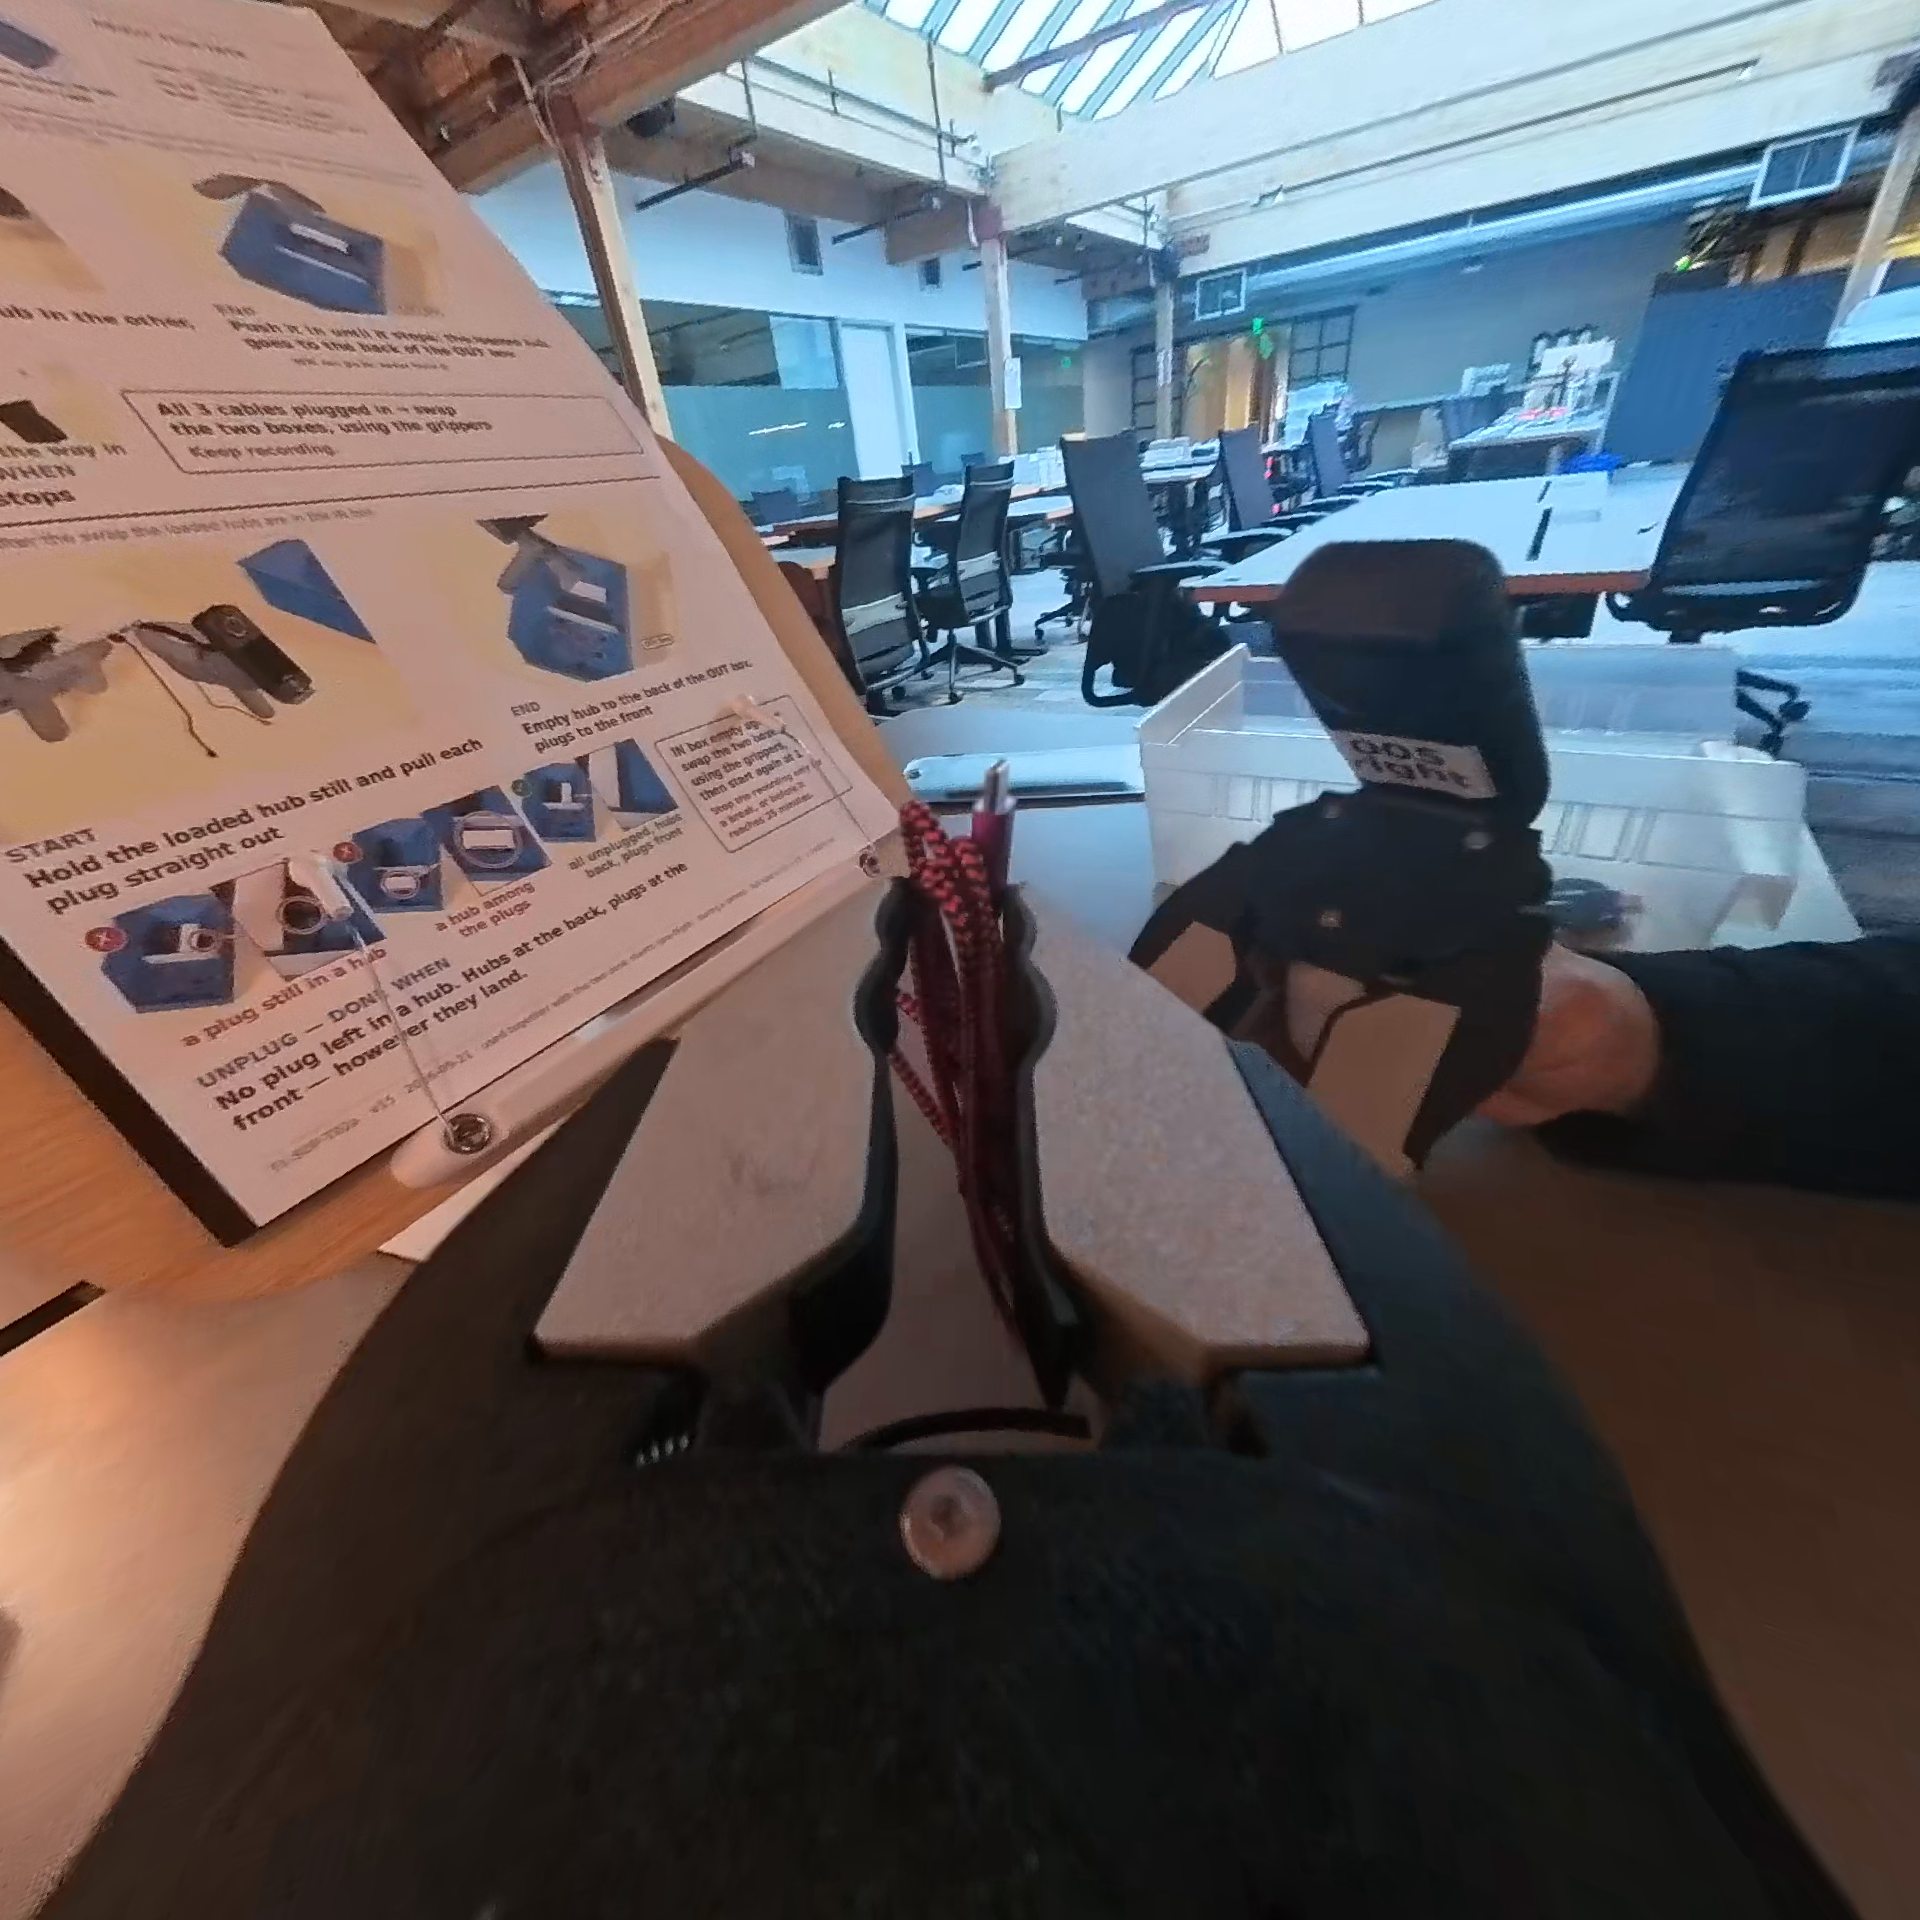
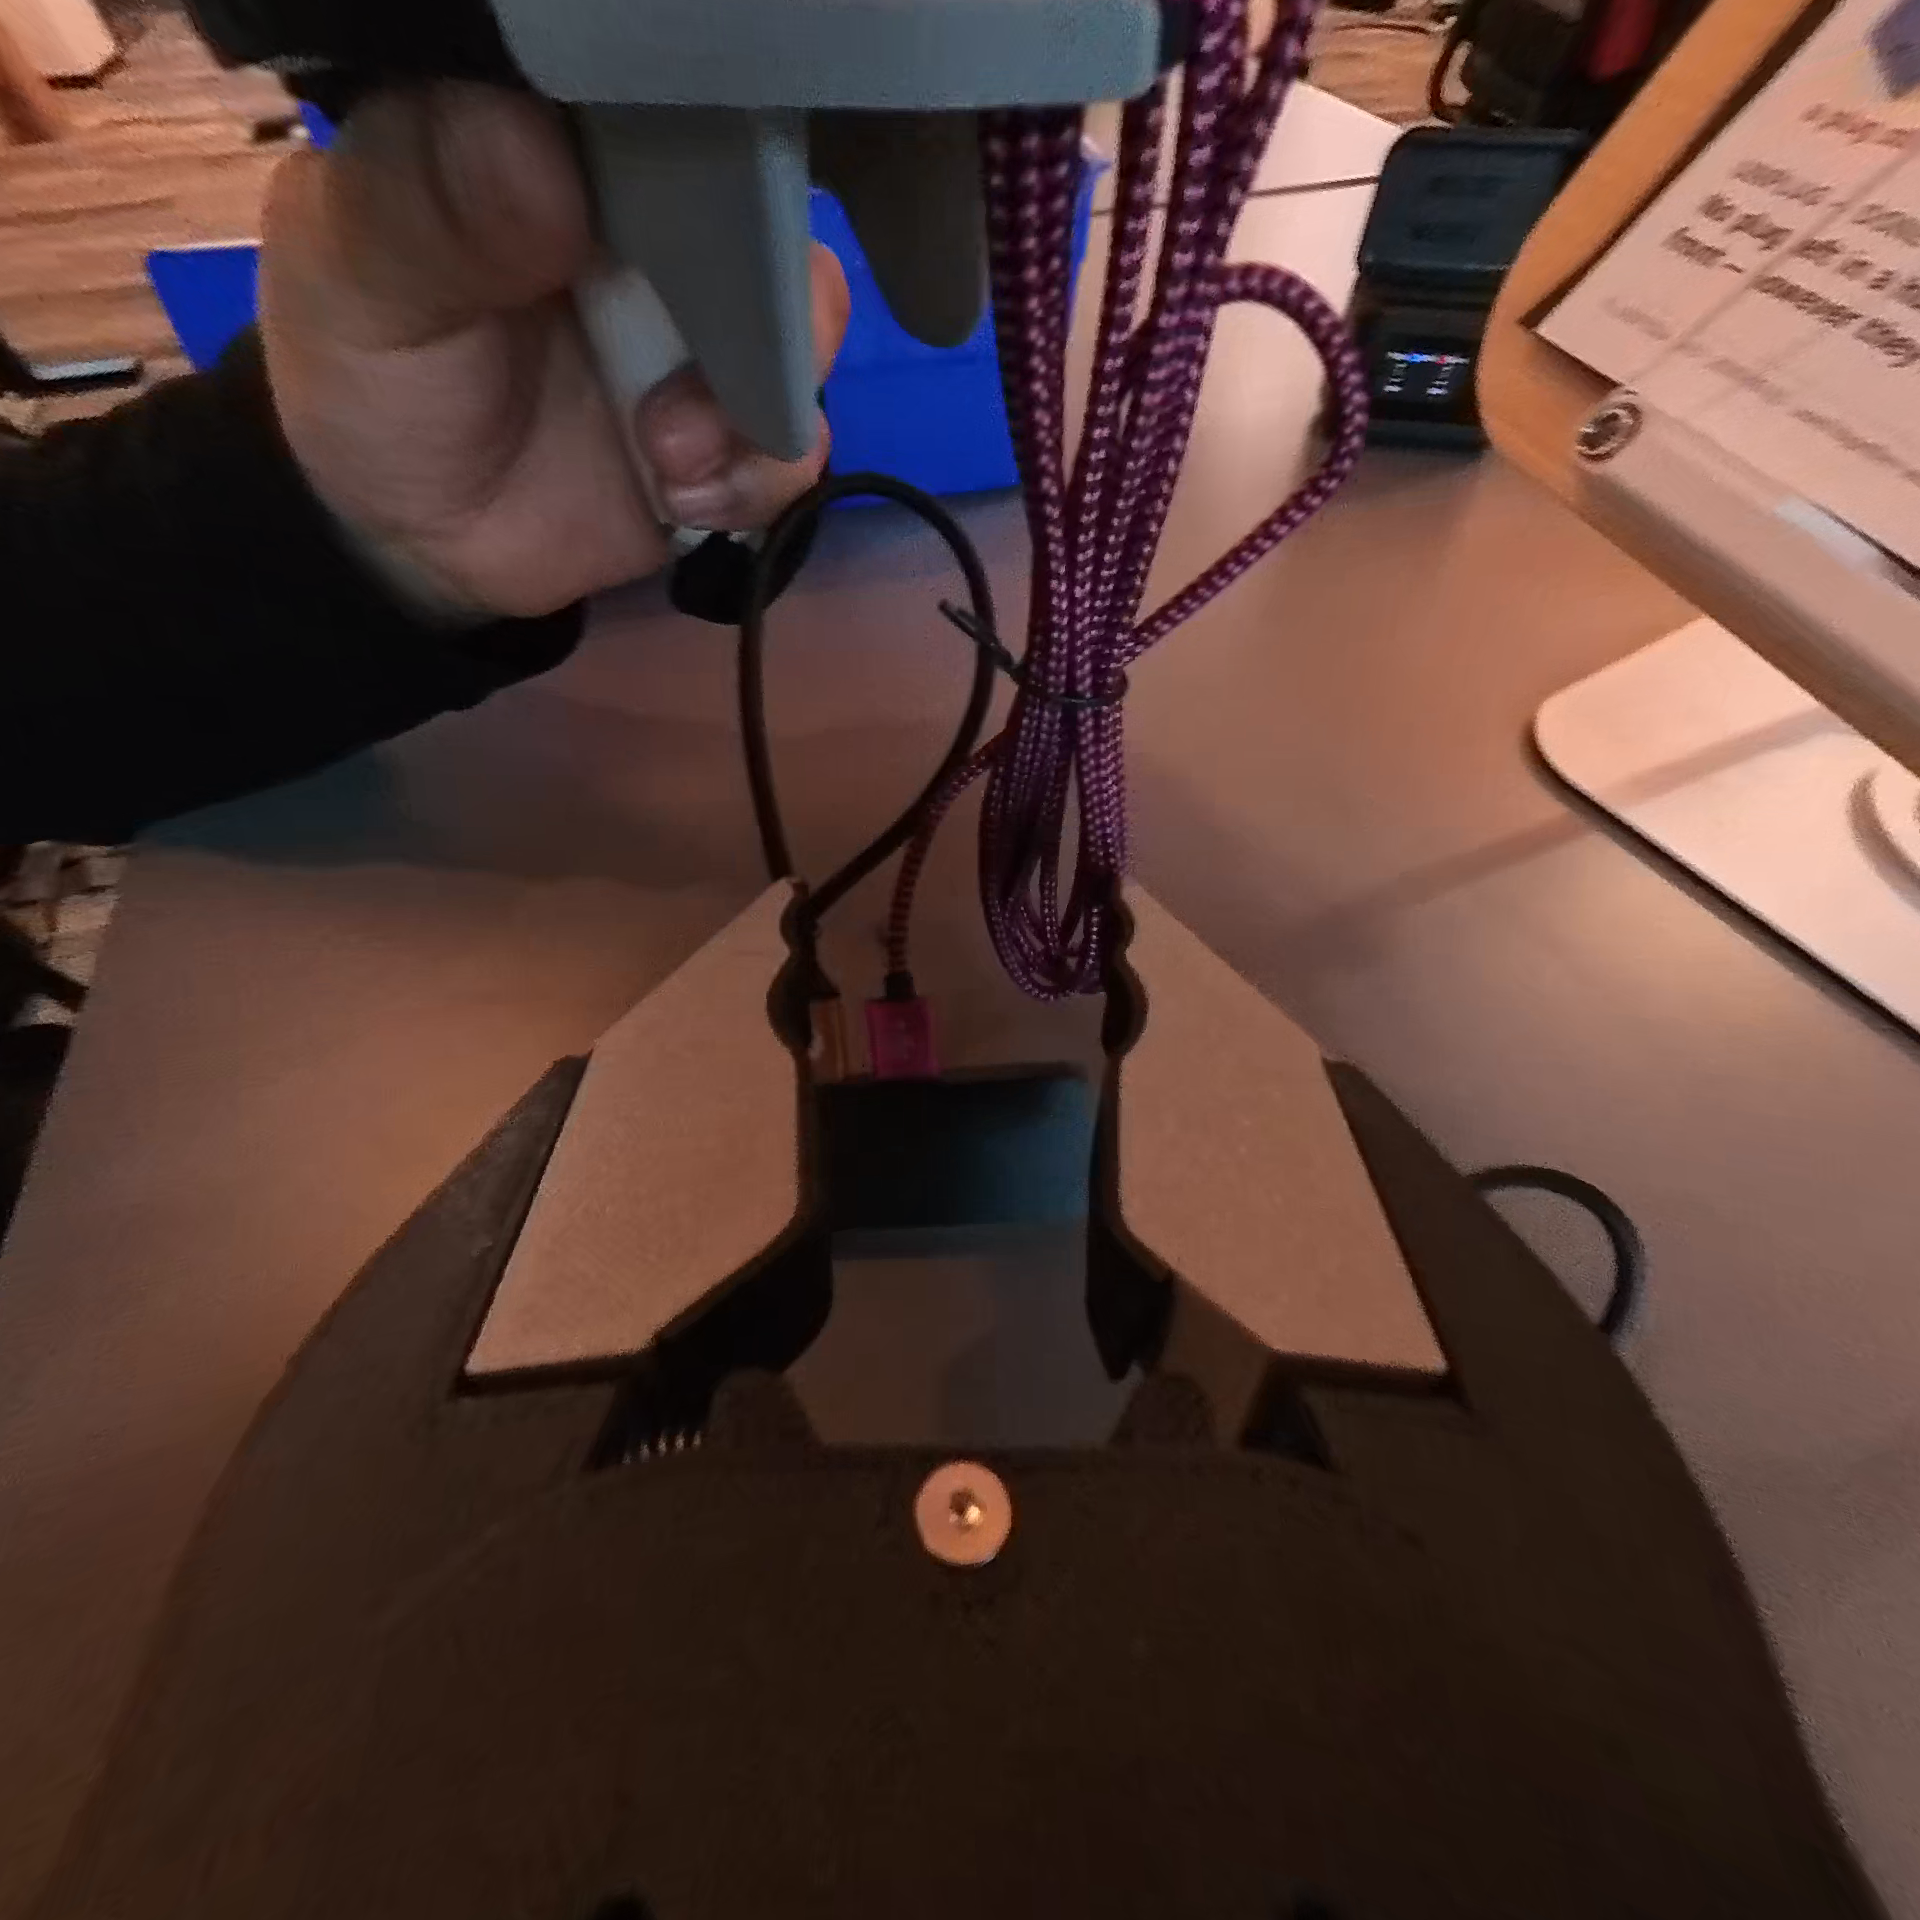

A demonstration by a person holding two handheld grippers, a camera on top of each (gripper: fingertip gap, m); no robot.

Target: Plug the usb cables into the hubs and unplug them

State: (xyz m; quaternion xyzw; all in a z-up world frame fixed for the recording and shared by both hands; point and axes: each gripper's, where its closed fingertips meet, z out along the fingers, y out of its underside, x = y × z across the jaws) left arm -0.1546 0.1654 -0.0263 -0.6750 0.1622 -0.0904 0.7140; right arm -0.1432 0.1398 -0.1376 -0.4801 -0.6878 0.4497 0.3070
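The left gripper [image 1: 951, 935] clamps one braided purple cable [image 1: 961, 997] above the hub [image 2: 951, 1143], which the right gripper [image 2: 951, 956] grips, two plugs [image 2: 883, 1034] seated, its body mostly hidden.

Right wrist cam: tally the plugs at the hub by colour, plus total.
Orange plug: 1
Magenta plug: 1
Total: 2, both at the black hub's top edge.

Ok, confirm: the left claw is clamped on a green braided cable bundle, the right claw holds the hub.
Not green: the left wrist view shows the cable bundle in the left claw is purple. The right claw does hold the hub.
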